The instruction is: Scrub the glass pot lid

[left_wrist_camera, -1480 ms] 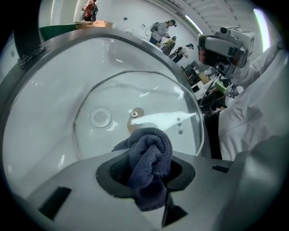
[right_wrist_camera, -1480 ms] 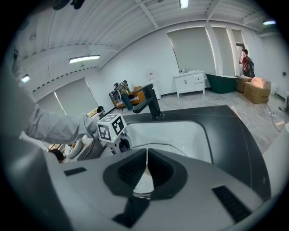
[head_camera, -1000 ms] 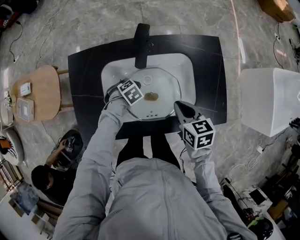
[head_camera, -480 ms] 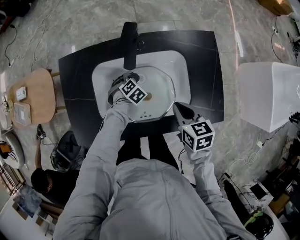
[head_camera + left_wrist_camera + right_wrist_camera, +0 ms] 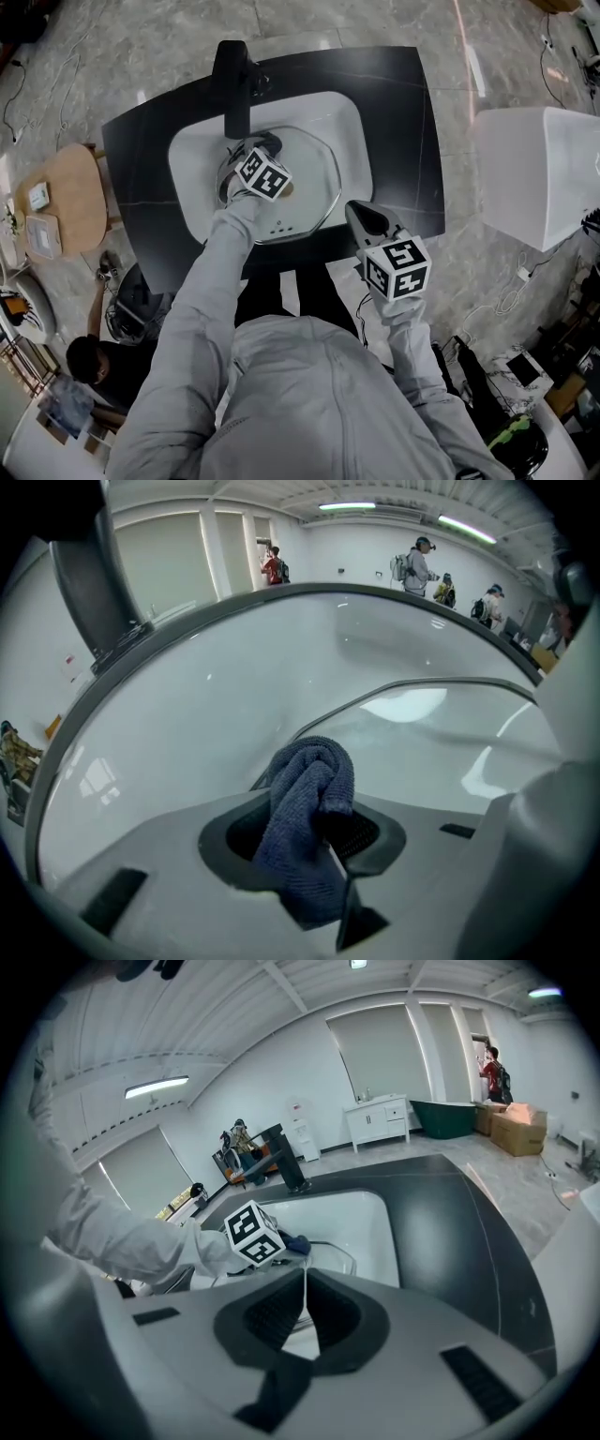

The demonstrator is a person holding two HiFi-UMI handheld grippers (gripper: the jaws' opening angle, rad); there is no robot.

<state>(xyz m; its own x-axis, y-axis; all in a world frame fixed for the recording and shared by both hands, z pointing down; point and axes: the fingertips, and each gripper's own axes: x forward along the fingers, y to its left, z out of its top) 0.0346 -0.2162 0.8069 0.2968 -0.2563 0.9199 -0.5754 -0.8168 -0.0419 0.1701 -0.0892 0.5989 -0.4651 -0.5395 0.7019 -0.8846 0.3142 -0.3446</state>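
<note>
A glass pot lid (image 5: 305, 192) lies in the white basin (image 5: 352, 122) of a sink set in a black counter. My left gripper (image 5: 253, 155) is over the lid's left part near the black faucet (image 5: 232, 75), shut on a blue cloth (image 5: 307, 836). In the left gripper view the cloth bulges out between the jaws, and the lid's rim (image 5: 422, 684) curves just beyond it. My right gripper (image 5: 358, 214) hovers over the counter's front edge, right of the basin, shut with nothing held. The right gripper view shows the left gripper's marker cube (image 5: 255, 1232), the cloth (image 5: 298, 1242) and the lid (image 5: 339, 1258).
A white box (image 5: 539, 183) stands on the floor to the right of the counter. A round wooden stool (image 5: 61, 197) sits to the left, with a person (image 5: 89, 361) crouched near it. Cables trail on the floor at the lower right.
My left gripper has carried the cloth across the lid from its middle toward the faucet side. The right gripper has stayed in place.
</note>
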